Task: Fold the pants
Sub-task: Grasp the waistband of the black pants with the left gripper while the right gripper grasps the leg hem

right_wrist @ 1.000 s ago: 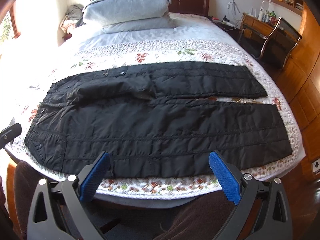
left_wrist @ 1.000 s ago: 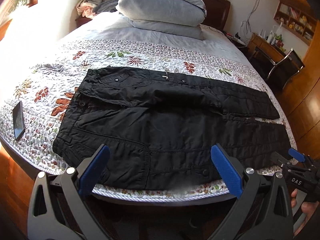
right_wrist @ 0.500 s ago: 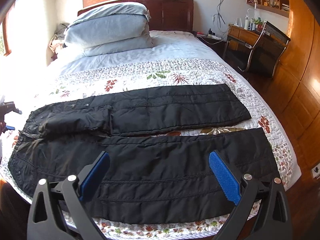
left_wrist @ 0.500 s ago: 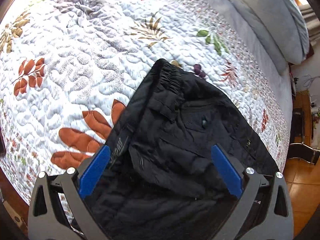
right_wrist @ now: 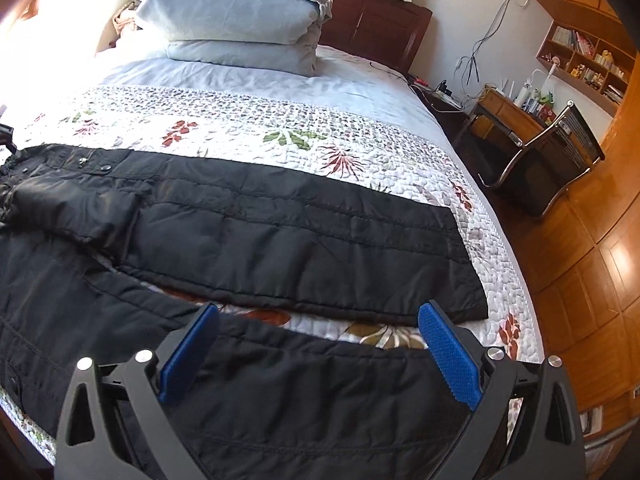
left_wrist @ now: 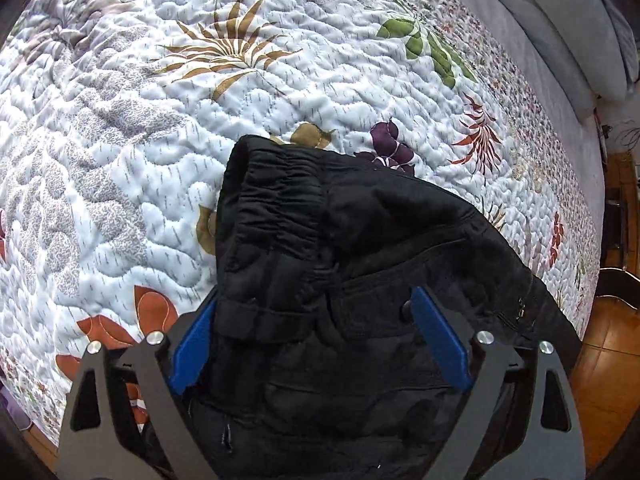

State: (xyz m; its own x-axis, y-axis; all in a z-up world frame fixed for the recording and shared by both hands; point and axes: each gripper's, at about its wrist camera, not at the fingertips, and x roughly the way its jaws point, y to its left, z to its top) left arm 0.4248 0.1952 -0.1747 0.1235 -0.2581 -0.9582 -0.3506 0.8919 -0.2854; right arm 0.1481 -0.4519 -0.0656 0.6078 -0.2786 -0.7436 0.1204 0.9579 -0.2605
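Black pants (right_wrist: 280,232) lie spread across the flowered quilt (right_wrist: 248,128) of a bed, the waist toward the left side of the right wrist view and the two legs running toward the right, the far leg flat and ending near the bed's edge, the near leg passing under the right hand-held gripper (right_wrist: 320,356). That gripper's blue pads (right_wrist: 450,356) stand wide apart above the near leg, close to its cuff end, and do not press on the cloth. In the left wrist view the left hand-held gripper (left_wrist: 316,340) points steeply down at the bunched elastic waistband (left_wrist: 276,208), which sits rumpled on the quilt (left_wrist: 160,120). Its jaws have just been closing, with the waist corner of the pants (left_wrist: 360,260) between them; the left pad lies against the cloth's edge, while the right pad looks just clear of it, so the cloth is not yet clamped. A stack of grey pillows (right_wrist: 236,20) sits at the headboard, and a chair (right_wrist: 556,160) stands beside the bed on the wooden floor.
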